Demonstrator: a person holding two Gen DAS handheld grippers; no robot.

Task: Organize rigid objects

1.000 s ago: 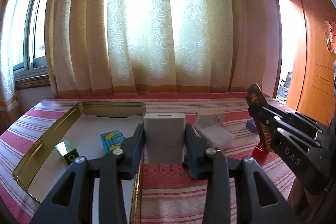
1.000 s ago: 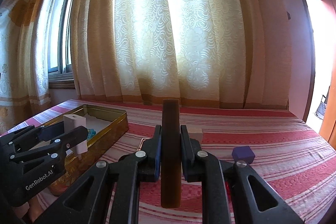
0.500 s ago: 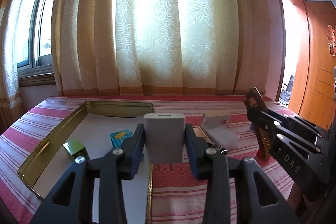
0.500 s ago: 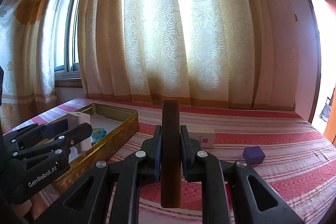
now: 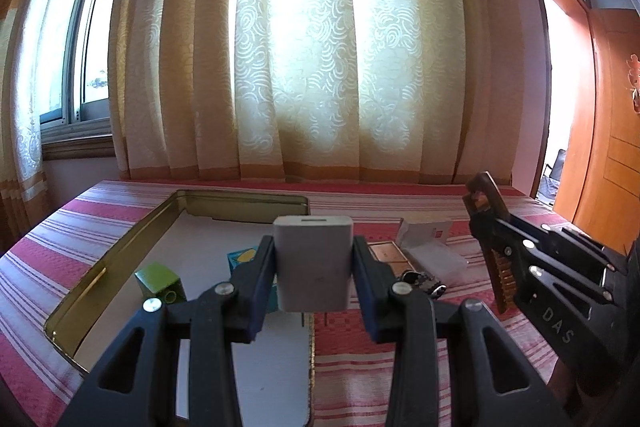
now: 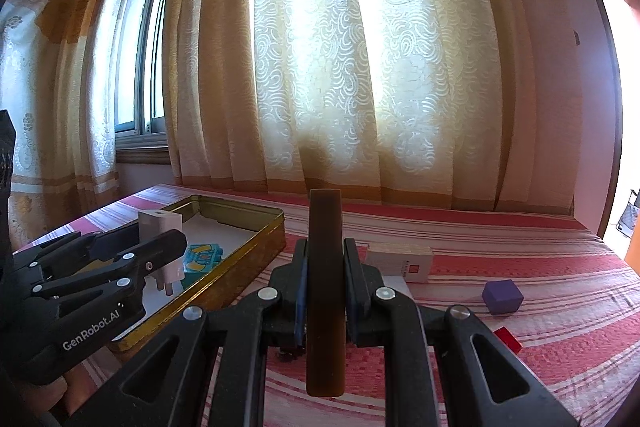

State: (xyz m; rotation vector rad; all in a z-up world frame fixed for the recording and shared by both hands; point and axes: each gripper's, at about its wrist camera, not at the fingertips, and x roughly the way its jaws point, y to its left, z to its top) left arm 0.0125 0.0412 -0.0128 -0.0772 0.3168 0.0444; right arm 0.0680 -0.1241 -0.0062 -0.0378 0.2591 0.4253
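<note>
My left gripper [image 5: 313, 275] stays clamped on the white charger [image 5: 313, 263], now drifted over the gold tin [image 5: 120, 247]; my right gripper [image 6: 325, 291] still pinches the brown comb [image 6: 325, 291] beside it; both near drop-off.

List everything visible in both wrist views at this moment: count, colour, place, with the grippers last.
tin box: 1, gold, open, left part of the striped cloth
green block: 1, green, inside the tin
patterned block: 1, teal and yellow, inside the tin
white carton: 1, white with a red mark, on the cloth right of the tin
purple cube: 1, purple, on the cloth at the right
charger plug: 1, white, held over the tin
comb: 1, dark brown, held upright
curtain: cream and orange, behind
left gripper: black, shut on the charger plug
right gripper: black, shut on the comb
</note>
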